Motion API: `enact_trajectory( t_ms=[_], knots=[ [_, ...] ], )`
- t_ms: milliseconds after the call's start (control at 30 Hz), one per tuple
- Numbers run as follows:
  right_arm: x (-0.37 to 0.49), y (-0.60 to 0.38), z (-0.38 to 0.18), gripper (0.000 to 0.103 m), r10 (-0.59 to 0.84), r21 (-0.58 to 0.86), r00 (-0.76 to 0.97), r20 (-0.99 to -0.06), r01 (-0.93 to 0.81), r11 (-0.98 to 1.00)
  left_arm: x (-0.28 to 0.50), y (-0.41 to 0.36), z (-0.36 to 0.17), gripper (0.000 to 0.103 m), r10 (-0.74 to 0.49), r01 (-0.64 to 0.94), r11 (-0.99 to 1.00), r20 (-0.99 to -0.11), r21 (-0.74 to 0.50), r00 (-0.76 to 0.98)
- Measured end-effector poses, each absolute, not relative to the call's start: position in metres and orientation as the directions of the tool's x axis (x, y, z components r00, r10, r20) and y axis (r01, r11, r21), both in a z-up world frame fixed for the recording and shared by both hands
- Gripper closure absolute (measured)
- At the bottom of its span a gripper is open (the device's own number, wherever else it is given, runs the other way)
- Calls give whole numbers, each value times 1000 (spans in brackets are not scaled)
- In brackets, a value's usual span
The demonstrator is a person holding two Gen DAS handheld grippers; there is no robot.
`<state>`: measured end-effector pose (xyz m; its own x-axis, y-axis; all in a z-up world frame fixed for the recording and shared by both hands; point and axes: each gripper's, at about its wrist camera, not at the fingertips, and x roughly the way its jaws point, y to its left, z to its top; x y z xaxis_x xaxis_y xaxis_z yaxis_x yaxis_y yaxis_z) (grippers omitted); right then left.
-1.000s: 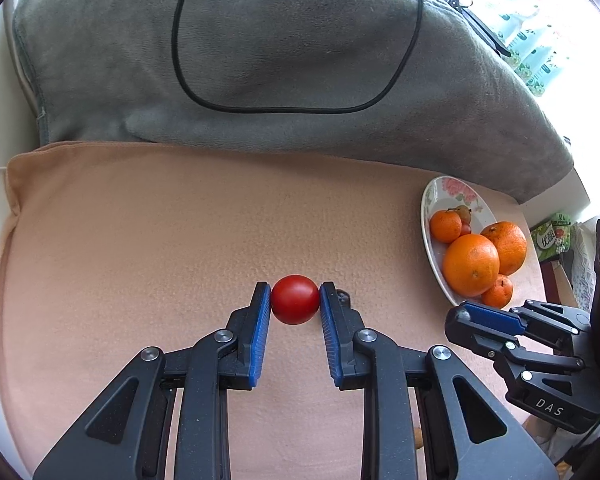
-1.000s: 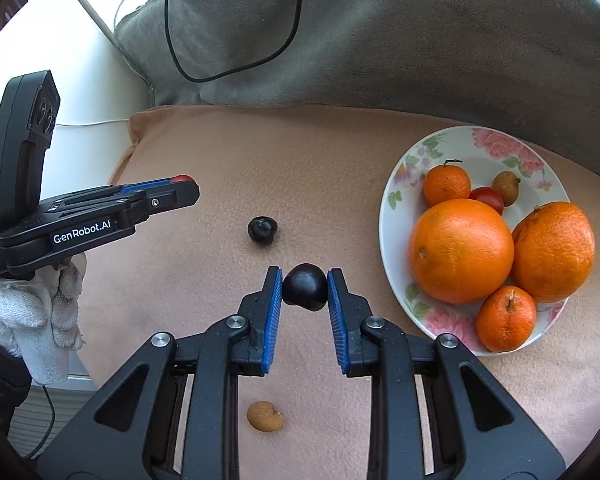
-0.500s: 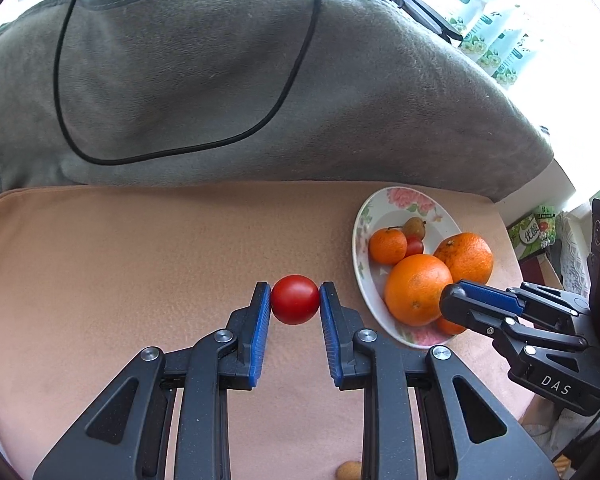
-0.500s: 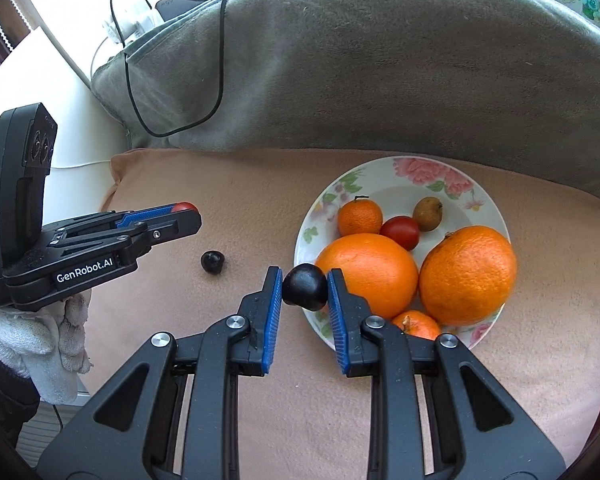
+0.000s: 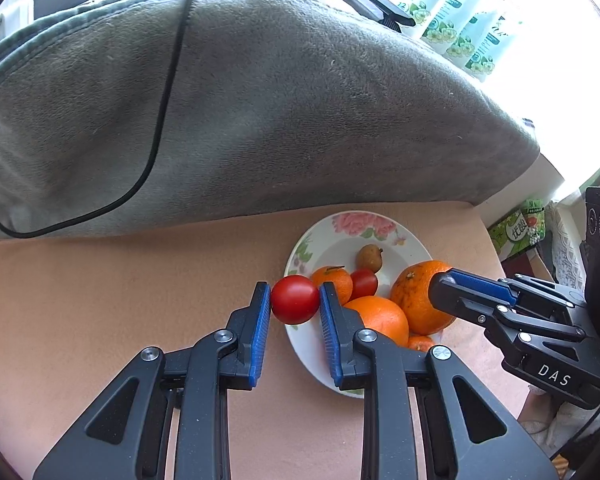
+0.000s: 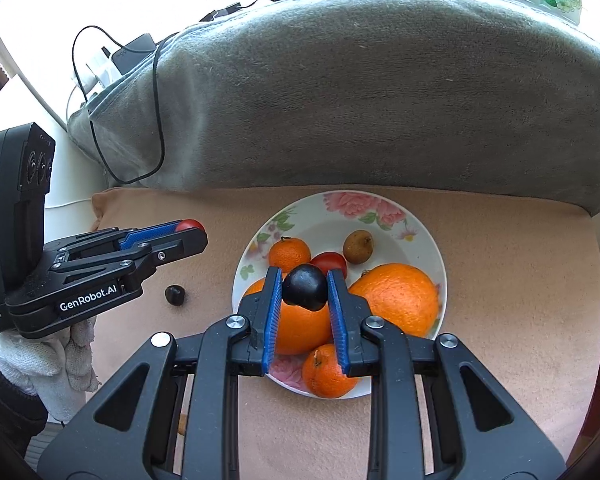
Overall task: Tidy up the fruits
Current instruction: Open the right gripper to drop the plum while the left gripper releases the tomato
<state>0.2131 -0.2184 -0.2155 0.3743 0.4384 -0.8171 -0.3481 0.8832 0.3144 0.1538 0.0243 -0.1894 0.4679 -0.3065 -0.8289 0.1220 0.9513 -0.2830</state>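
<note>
My left gripper (image 5: pixel 295 300) is shut on a red tomato (image 5: pixel 294 299), held at the left rim of the floral plate (image 5: pixel 352 224). My right gripper (image 6: pixel 304 286) is shut on a dark plum (image 6: pixel 305 286), held above the plate (image 6: pixel 340 204) over a big orange (image 6: pixel 300 328). The plate holds two big oranges (image 6: pixel 396 300), small tangerines (image 6: pixel 289 255), a red tomato (image 6: pixel 332 262) and a brown fruit (image 6: pixel 358 246). Another dark plum (image 6: pixel 175 294) lies on the peach cloth left of the plate, below the left gripper (image 6: pixel 188 232).
A grey blanket (image 5: pixel 260 112) with a black cable (image 5: pixel 156 140) bulges behind the peach cloth (image 5: pixel 100 300). Bottles (image 5: pixel 460 20) stand at the back right by the window. A green packet (image 5: pixel 520 228) sits off the right edge.
Both grippers moved toward the plate with their fruit. The left now holds the tomato at the plate's left rim; the right holds the plum over the plate's fruits.
</note>
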Motion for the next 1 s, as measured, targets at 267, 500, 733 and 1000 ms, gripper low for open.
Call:
enact_trajectory(
  t_ms=[267,500,733,1000],
  knots=[
    [228,-228,-215,79,435,310,390,-812,-342,887,166,9,-189,80,-316,141,949,-826,-283,466],
    [236,-232,-218,79,431,306,390,-814,-344,888,176,-2,-188,80,-318,148,948,-825,-281,468],
    [238,-234,-221,79,426,301,388,-817,-343,890,181,-10,-188,80,-324,161,946,-825,-281,464],
    [238,-239,-222,78,419,298,395,-817,-332,895,184,-20,-188,80,-325,172,945,-827,-277,458]
  ],
)
